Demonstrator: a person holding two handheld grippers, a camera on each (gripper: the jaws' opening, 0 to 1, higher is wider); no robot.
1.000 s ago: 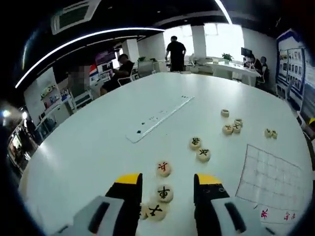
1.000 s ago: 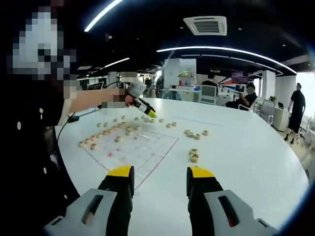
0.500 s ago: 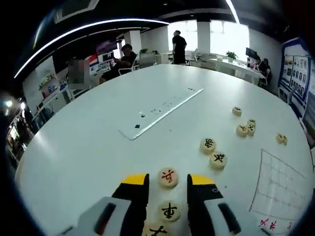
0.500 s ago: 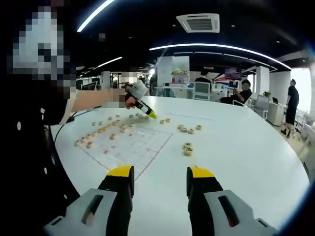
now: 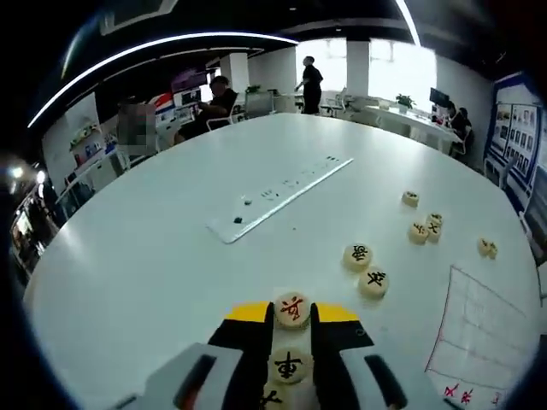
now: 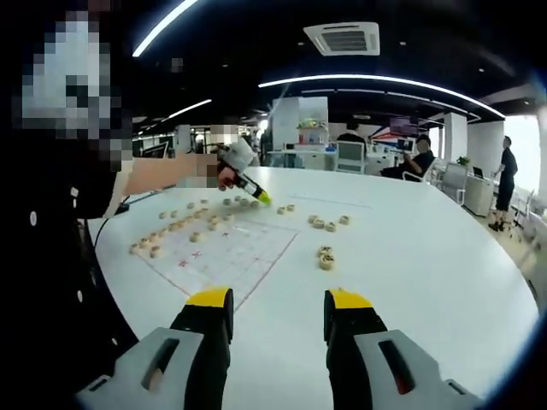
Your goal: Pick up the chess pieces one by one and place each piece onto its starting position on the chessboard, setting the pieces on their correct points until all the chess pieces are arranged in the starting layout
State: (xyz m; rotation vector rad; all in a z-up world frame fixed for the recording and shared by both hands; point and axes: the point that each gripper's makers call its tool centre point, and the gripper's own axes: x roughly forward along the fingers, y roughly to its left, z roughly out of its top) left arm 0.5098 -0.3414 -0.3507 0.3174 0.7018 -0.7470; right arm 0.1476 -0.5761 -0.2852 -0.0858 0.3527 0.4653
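My left hand-held gripper (image 5: 292, 318) pinches a red-marked chess piece (image 5: 292, 309) on the tabletop (image 5: 162, 248); my right hand-held gripper (image 6: 278, 309) hovers, jaws spread, before the chessboard (image 6: 224, 256).

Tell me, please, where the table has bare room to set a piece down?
The white table is bare between its near edge and the long flat strip, and beyond that strip. In the right gripper view, the stretch right of the paper chessboard is free. It is crowded around the left claw and along the board's far edge.
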